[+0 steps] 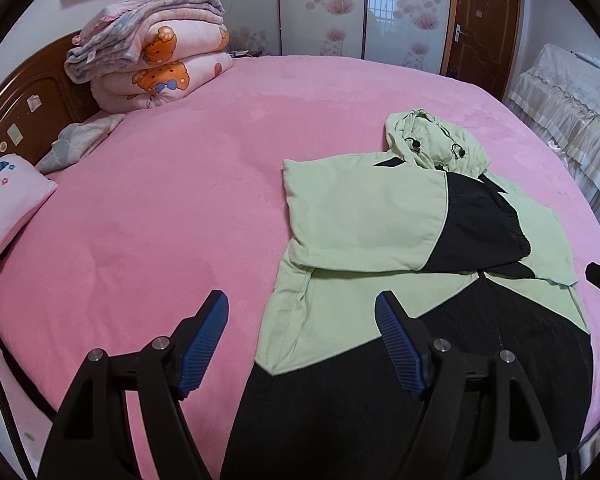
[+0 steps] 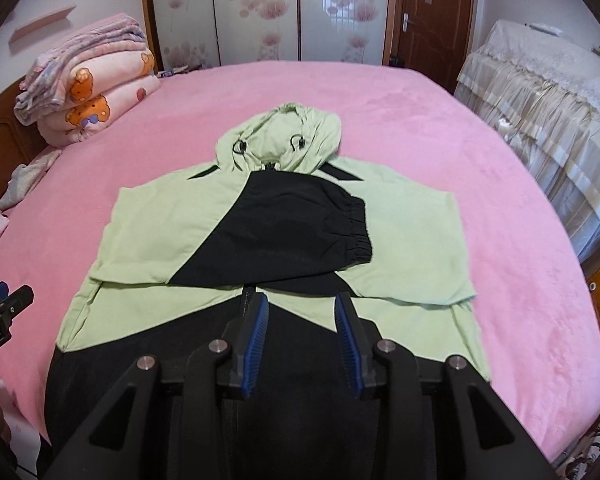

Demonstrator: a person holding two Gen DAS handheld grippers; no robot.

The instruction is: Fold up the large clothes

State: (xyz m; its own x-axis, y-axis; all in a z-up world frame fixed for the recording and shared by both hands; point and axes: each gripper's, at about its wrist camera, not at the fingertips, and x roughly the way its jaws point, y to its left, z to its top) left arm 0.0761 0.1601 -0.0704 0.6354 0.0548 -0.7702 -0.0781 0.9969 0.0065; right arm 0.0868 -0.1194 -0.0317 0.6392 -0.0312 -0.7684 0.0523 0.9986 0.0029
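Item one: my left gripper (image 1: 300,312), jaws wide apart, nothing between them. Item two: my right gripper (image 2: 302,312), jaws narrowly parted, nothing held. Item three: green-and-black hooded jacket (image 2: 268,232), flat on the pink bed (image 2: 500,200), both sleeves folded across the chest, hood at twelve o'clock. Item four: stack of folded quilts (image 1: 148,56), at ten o'clock by the headboard (image 1: 28,100). I see no containers.

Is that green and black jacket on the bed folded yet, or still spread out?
Partly folded. The jacket lies flat on the pink bed, both sleeves crossed over its chest, the hood and lower body unfolded.
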